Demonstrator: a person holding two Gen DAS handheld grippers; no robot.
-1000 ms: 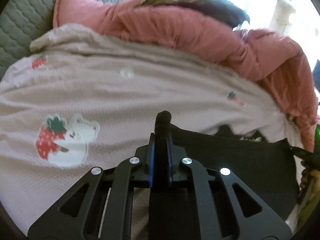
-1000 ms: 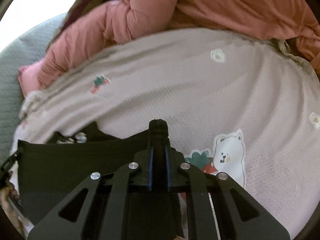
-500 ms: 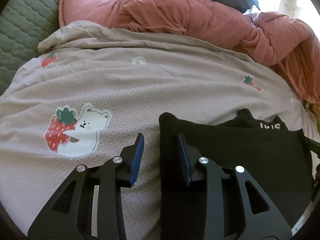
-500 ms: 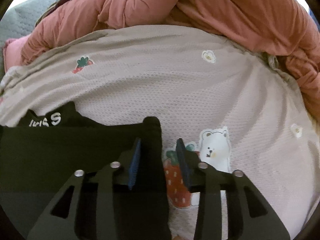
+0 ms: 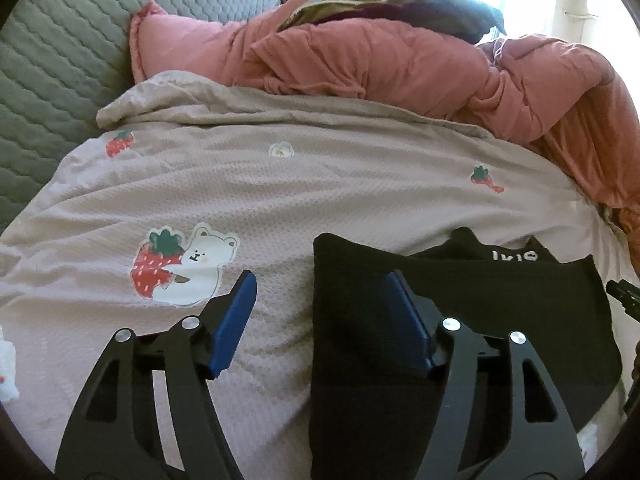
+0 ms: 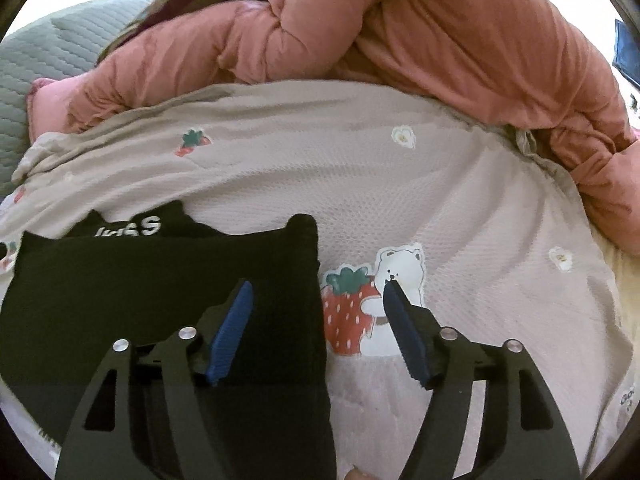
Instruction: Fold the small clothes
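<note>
- Left wrist view: the left tool [image 5: 320, 312] is releasing, its jaws widening and pressing on nothing. The black garment [image 5: 500, 312] lies flat on the bed's blanket [image 5: 320, 184], its left edge between the pads. It looks light, soft and limp; corners seem the best holds.
- Right wrist view: the right tool [image 6: 318, 320] likewise spreads, free, over the black garment [image 6: 140, 280]'s right edge.

open blanket [image 5: 340, 184] ahead; comforter [image 5: 420, 60] (bunched) behind

Matt black cloth garment [image 5: 460, 320] on a waffle-textured blanket [image 5: 320, 184]; ribbed blue pads [image 6: 234, 332].
</note>
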